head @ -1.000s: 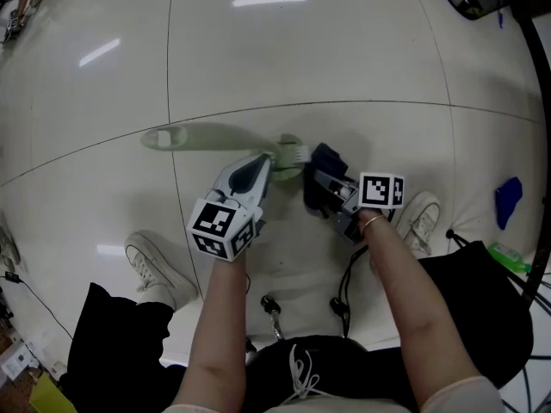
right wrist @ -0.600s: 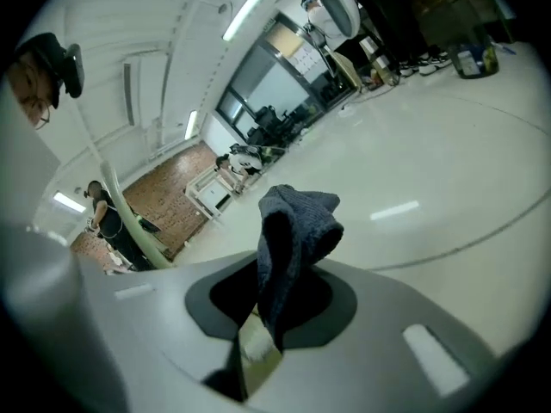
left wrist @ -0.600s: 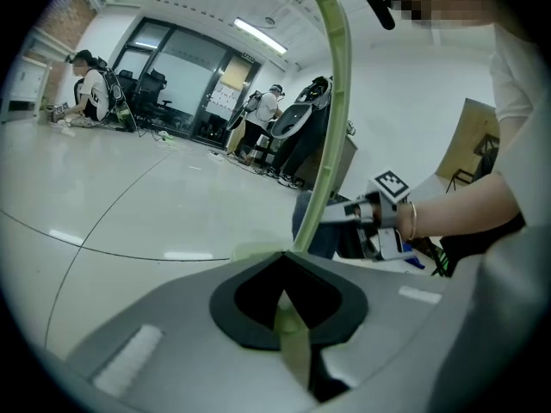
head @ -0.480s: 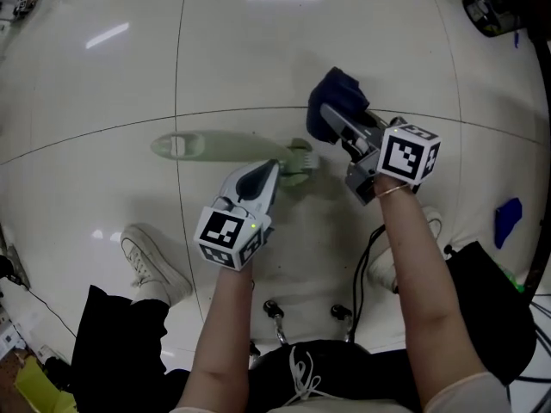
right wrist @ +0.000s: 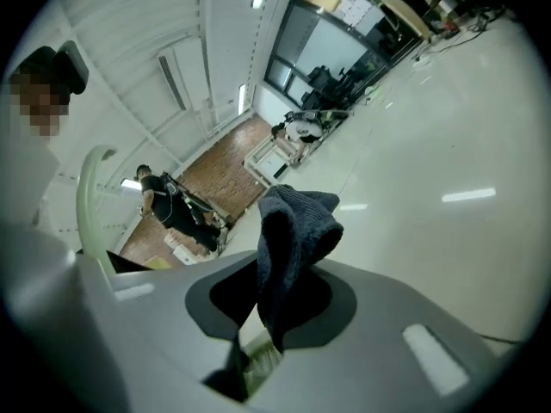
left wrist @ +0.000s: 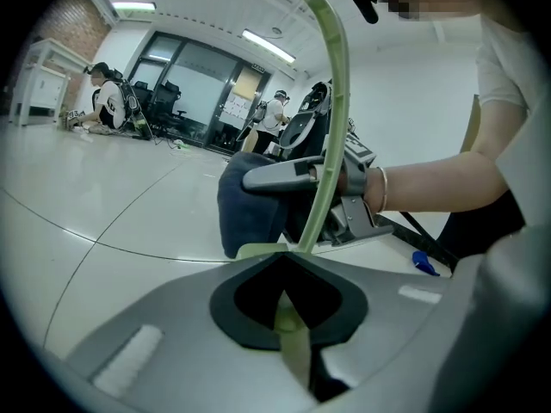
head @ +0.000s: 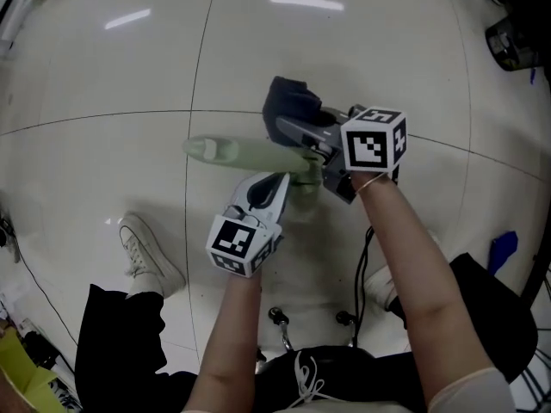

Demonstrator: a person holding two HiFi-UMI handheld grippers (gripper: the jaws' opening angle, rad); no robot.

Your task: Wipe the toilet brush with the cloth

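A pale green toilet brush (head: 245,154) is off the floor, with my left gripper (head: 289,179) shut on it near its head end. In the left gripper view its handle (left wrist: 330,119) rises from between the jaws and curves over at the top. My right gripper (head: 281,126) is shut on a dark blue cloth (head: 288,98), which it holds just beyond the handle. The cloth (right wrist: 293,231) stands up from the right jaws, and the green handle (right wrist: 89,188) shows at the far left. Seen from the left gripper, the cloth (left wrist: 250,213) lies right behind the handle.
White shoes (head: 148,255) stand on the glossy white tiled floor (head: 103,76). A blue scrap (head: 503,249) lies at the right, black cables (head: 362,269) trail near my feet, and a black object (head: 512,41) sits at the top right. People (left wrist: 112,101) work far off.
My right gripper lifted the cloth from beside the brush head and carried it up and left, to the handle. The left gripper kept its hold on the brush.
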